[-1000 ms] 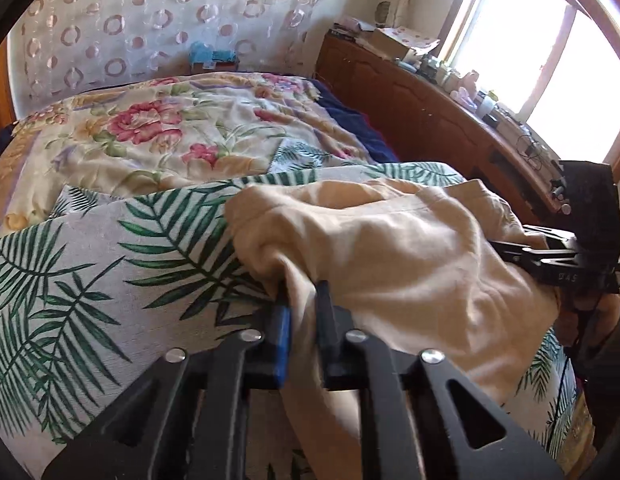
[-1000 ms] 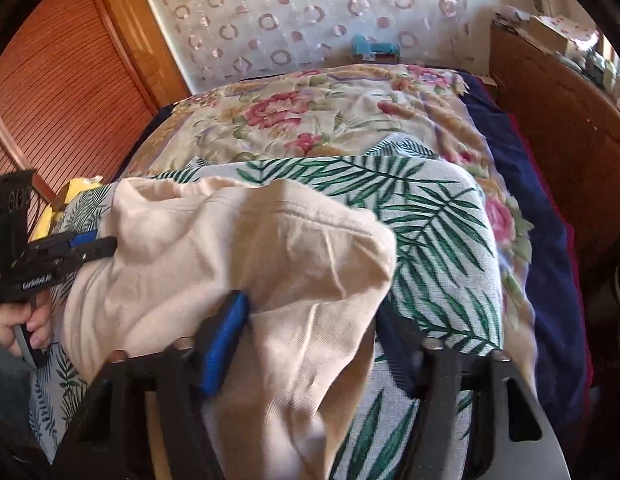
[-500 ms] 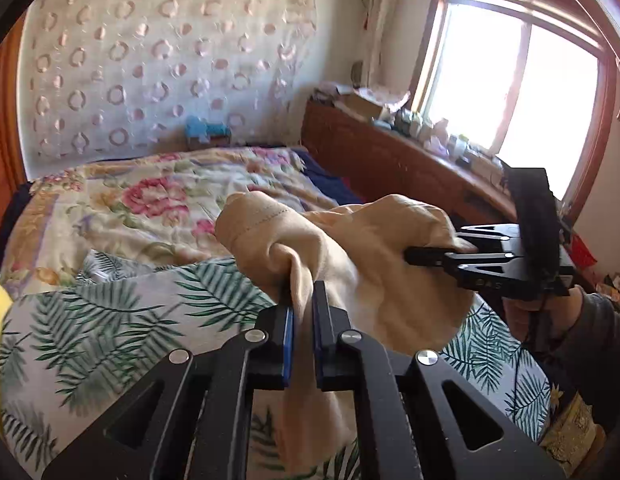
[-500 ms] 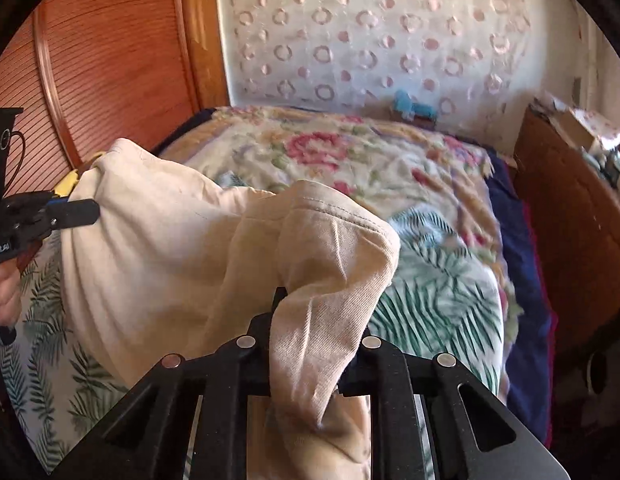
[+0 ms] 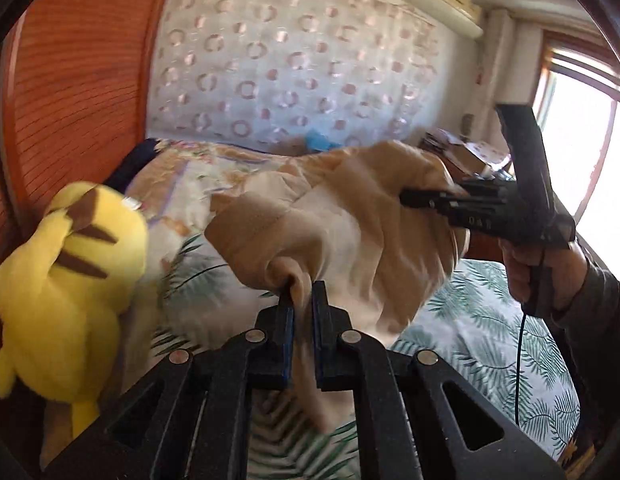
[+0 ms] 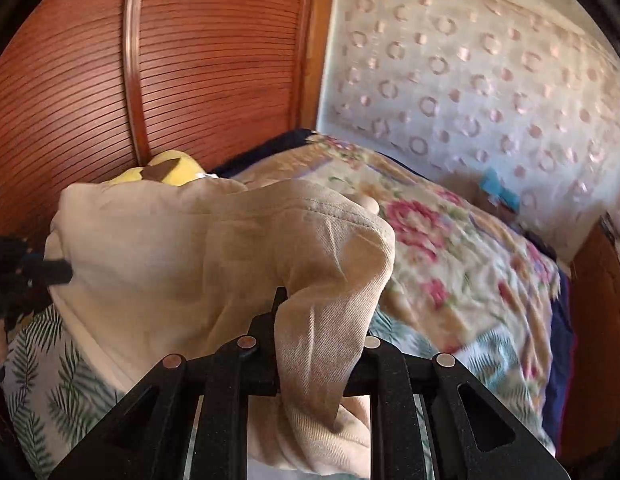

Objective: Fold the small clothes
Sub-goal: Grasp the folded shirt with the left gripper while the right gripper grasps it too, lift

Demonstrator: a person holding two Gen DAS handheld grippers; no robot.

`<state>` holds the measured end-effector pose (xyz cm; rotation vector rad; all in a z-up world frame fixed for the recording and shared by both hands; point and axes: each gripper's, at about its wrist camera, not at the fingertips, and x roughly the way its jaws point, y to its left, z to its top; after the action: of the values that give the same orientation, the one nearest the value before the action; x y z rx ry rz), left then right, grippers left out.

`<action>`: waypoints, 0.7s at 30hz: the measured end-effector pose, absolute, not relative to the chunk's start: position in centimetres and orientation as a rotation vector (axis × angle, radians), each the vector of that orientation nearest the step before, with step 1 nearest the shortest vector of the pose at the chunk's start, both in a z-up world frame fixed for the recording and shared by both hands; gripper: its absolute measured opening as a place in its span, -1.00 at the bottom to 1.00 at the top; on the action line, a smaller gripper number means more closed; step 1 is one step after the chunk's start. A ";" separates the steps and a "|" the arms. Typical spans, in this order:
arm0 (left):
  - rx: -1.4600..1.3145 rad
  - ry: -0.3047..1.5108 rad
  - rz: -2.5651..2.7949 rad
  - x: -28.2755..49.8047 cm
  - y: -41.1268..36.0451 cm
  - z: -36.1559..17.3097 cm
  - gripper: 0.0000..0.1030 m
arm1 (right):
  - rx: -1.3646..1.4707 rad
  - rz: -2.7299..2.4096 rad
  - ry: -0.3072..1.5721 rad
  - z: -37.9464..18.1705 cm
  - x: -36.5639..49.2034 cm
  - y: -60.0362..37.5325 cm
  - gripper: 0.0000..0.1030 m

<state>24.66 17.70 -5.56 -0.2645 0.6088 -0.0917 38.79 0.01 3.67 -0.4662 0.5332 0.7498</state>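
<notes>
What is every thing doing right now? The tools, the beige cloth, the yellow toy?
Left tool: shut on the beige garment.
Right tool: shut on the beige garment.
Beige garment: bunched, lifted between both tools.
Yellow plush toy: resting at the bed's edge.
Leaf-print sheet: spread on the bed.

A garment (image 5: 349, 224) hangs above the bed (image 5: 489, 340), stretched between the left hand-held gripper (image 5: 300, 296) and the right hand-held gripper (image 6: 317, 320); a plush toy (image 5: 66, 280) sits at the bed's left edge against the wardrobe door (image 6: 190, 60).
</notes>
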 end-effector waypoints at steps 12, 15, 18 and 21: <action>-0.332 0.665 0.029 21.8 21.4 -10.8 -0.84 | -0.662 0.933 0.536 -0.1 45.2 15.2 -0.66; -0.328 0.697 0.051 22.2 21.9 -12.1 -0.84 | -0.670 0.966 0.563 -1.0 46.1 16.6 -0.64; -0.343 0.723 0.055 22.4 22.8 -13.2 -0.84 | -0.594 0.958 0.621 -2.0 48.8 16.4 -0.58; -0.316 0.722 0.057 22.2 22.5 -13.0 -0.84 | -0.486 0.908 0.623 -1.6 51.9 15.4 -0.20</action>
<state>22.21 22.51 -13.02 -0.3156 0.7222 0.0573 51.87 15.43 -1.57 -0.4856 0.6225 0.9077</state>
